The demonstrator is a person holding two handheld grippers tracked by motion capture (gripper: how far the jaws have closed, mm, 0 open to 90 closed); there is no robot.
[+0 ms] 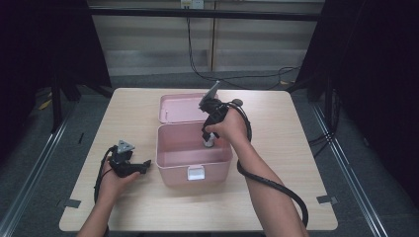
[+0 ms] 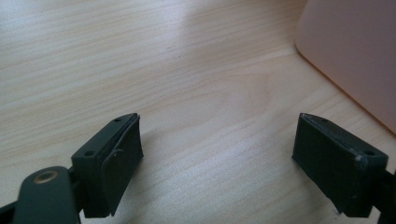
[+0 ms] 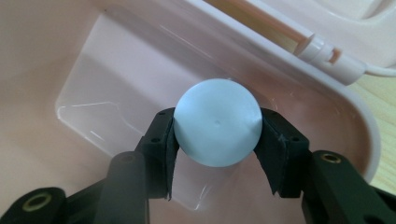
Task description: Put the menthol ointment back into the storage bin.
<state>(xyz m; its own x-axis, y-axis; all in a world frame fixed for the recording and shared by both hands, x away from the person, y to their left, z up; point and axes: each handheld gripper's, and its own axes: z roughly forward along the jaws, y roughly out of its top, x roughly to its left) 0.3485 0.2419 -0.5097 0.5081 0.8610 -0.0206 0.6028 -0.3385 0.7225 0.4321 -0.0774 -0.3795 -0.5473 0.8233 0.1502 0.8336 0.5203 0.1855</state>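
A pink box (image 1: 193, 163) stands open at the table's middle, its lid (image 1: 180, 106) folded back behind it. My right gripper (image 1: 209, 138) reaches down inside the box near its back right corner. In the right gripper view the jaws are shut on a round pale-blue cap (image 3: 217, 121), the top of a small white container (image 1: 209, 142) seen from above. The box's inner wall (image 3: 140, 51) surrounds it. My left gripper (image 1: 146, 165) rests on the table to the left of the box, open with only bare wood (image 2: 215, 116) between its fingers.
The box's pink outer wall (image 2: 359, 51) lies close to the right of the left gripper. A white latch (image 1: 196, 173) sits on the box front. Black cables trail across the table at the right (image 1: 276, 185) and over the floor behind (image 1: 232, 79).
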